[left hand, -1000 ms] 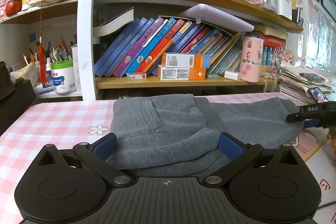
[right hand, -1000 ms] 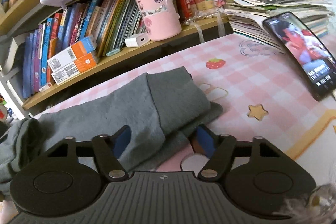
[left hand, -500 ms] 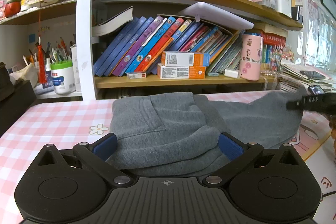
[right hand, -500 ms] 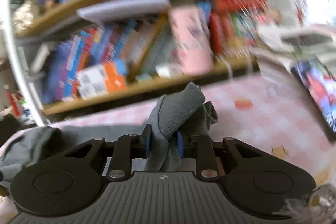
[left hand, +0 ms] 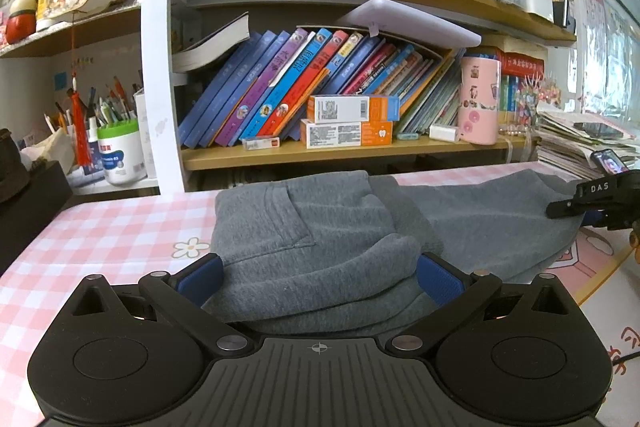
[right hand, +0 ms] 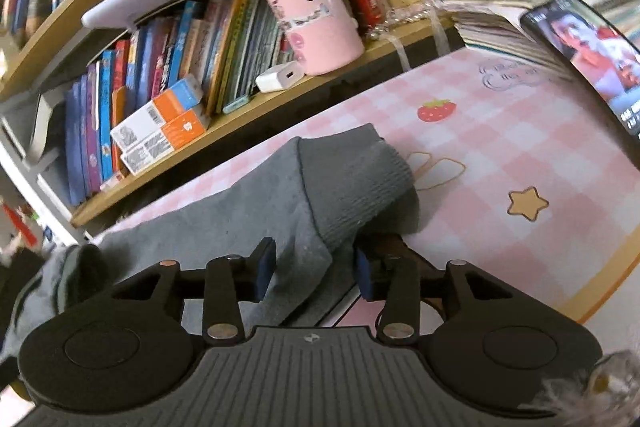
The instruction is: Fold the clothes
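Note:
Grey sweatpants (left hand: 320, 227) lie across the pink checked table (left hand: 100, 239), bunched waist end to the left, leg stretched to the right. My left gripper (left hand: 320, 273) is open wide, its blue pads on either side of the bunched fold near the front edge. In the right wrist view the ribbed cuff (right hand: 360, 183) rests on the table (right hand: 500, 131). My right gripper (right hand: 314, 269) is open part way, with the leg cloth (right hand: 248, 211) lying loose between its fingers. The left wrist view shows the right gripper (left hand: 568, 205) at the leg's far right end.
A bookshelf with leaning books (left hand: 300, 87) and a pink cup (left hand: 479, 99) runs along the table's back. A lit phone (right hand: 592, 47) leans on a paper stack (left hand: 580, 143) at the right. A black box (left hand: 28, 195) and pen pot (left hand: 120, 155) stand at the left.
Half a second ago the right gripper was shut on the cuff and held it up. Now the cuff is back on the table and the jaws have parted. The left gripper has stayed put.

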Motion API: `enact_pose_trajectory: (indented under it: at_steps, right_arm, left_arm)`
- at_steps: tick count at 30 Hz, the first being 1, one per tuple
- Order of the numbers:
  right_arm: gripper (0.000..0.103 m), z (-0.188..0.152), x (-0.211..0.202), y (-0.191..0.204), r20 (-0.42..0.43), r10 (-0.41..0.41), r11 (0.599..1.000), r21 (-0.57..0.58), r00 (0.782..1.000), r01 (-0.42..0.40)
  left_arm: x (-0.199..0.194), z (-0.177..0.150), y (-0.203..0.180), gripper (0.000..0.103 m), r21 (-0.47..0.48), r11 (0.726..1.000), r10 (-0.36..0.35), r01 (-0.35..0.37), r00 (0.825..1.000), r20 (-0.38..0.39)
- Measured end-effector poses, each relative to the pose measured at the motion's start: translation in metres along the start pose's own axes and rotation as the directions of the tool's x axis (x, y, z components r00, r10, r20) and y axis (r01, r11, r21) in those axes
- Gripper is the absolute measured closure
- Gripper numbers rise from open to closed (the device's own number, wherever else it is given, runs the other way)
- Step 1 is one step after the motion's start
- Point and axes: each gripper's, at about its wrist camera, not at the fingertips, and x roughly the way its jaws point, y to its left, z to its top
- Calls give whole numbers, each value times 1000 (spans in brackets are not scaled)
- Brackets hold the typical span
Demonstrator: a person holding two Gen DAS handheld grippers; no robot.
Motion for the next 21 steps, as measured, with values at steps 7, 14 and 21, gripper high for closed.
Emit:
enact_pose_trajectory:
  at_steps: [7,14,21]
  right_arm:
    - [83,3,-5,-4,47,0,1000,3,999,-1]
    - [83,13,-24,-11,173,-100,994,-22,980,105]
    - [83,24,-45,-17,266,-182,981,-13,947,192]
  left_arm:
    - [-2,2,3,0,-28,1000,-12,12,1000,6]
    - [-7,5,10,0,-87,994,-62,64,998,19]
    - [-7,3,0,0,-71,988,-139,138,990,-2]
